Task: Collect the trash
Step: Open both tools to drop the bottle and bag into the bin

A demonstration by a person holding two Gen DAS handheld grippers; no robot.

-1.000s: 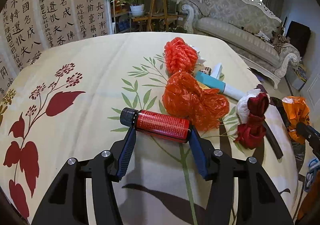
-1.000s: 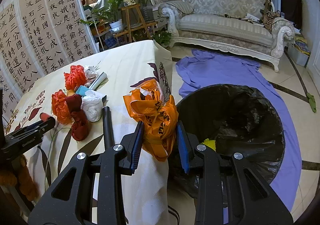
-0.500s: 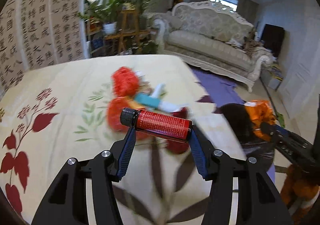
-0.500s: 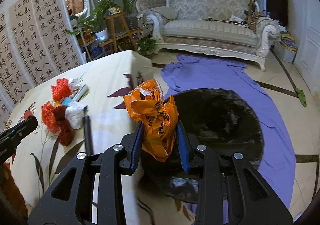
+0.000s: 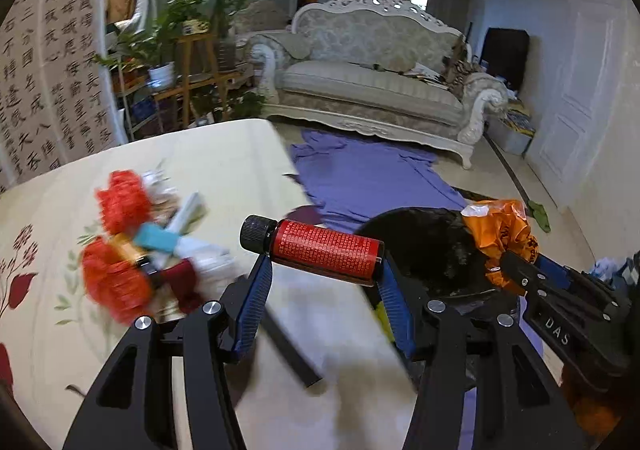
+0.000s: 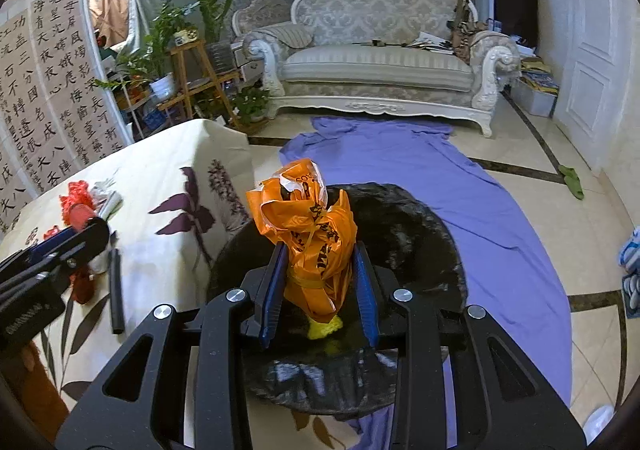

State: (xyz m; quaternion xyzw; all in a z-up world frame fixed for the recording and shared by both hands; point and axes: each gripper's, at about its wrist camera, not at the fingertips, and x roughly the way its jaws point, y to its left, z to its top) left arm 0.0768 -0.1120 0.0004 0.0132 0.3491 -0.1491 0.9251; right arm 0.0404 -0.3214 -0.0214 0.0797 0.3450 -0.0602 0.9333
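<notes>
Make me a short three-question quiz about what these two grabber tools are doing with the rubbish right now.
1. What does the left gripper hold?
2. True or false: the right gripper holds its orange bag above the black-lined bin.
3. Which lies on the tablecloth: A) black stick, B) spoon, C) shoe?

Key: 1. A red bottle with a black cap, gripped end to end. 2. True. 3. A.

We record that the left gripper point(image 5: 324, 278) has carried the red bottle point(image 5: 324, 252) away from the trash pile point(image 5: 136, 250) to the table edge, and the right gripper point(image 6: 318, 282) has brought the orange bag point(image 6: 310, 234) over the black bin point(image 6: 420, 246)
</notes>
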